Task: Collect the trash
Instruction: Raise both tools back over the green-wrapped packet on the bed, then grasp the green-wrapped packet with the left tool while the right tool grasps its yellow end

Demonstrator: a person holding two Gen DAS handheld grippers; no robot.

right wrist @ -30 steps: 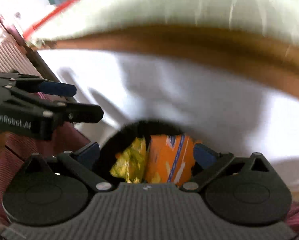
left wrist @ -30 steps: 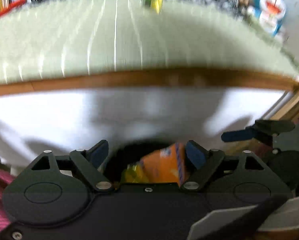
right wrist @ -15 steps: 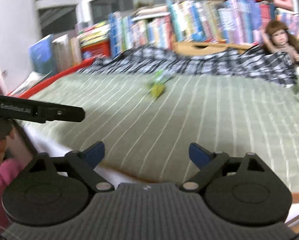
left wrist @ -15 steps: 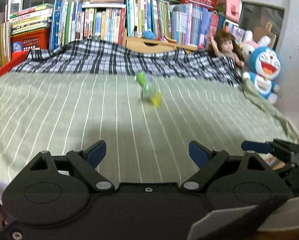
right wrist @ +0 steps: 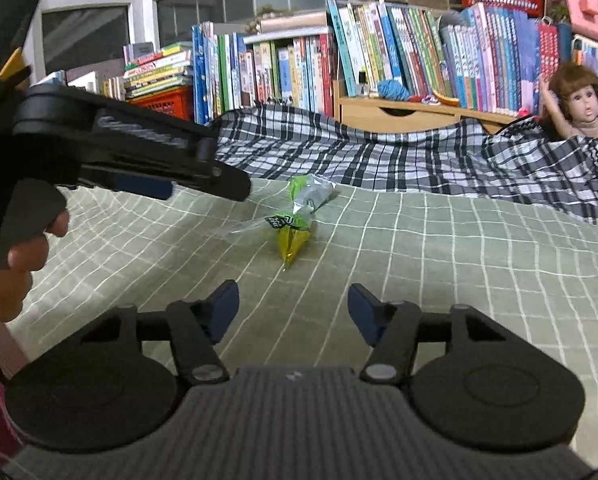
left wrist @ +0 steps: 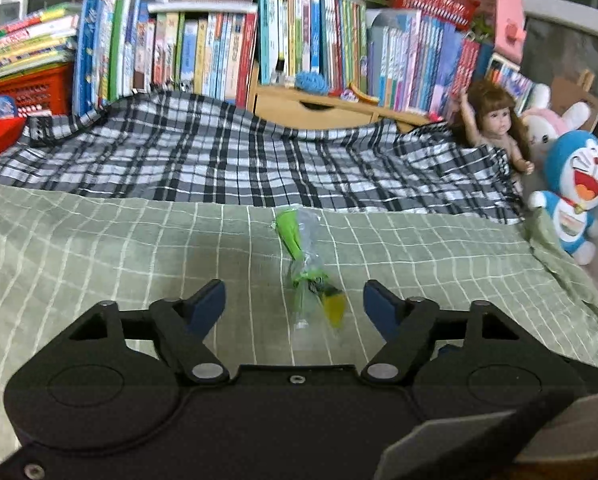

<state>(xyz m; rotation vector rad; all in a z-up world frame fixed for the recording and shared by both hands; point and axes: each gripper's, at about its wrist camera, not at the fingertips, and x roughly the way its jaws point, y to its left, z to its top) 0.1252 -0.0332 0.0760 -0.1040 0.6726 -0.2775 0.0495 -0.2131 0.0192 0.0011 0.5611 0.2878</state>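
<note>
Both grippers hovered above the near part of the bed (left wrist: 99, 248), pointing toward its far edge. Left gripper (left wrist: 295, 304) had jaws apart at a middling width, just been closing, nothing between the pads; the wrapper only appeared framed between them, lying on the sheet beyond. Right gripper (right wrist: 293, 308) likewise partly apart, just been closing, empty. Trash was a crumpled clear-and-green plastic wrapper (left wrist: 307, 268) with a yellow end, lying on the green checked sheet around the middle of the bed, nearer the far edge, just short of the black-and-white plaid blanket (left wrist: 239, 160). In the right wrist view the wrapper (right wrist: 299, 220) lay ahead of the jaws, with the left gripper (right wrist: 203, 176) and the hand (right wrist: 15, 264) holding it at the left side. Books (left wrist: 219, 52) lined the far edge; doll (left wrist: 499, 128) and blue plush toy (left wrist: 579, 188) sat at the far right corner.
</note>
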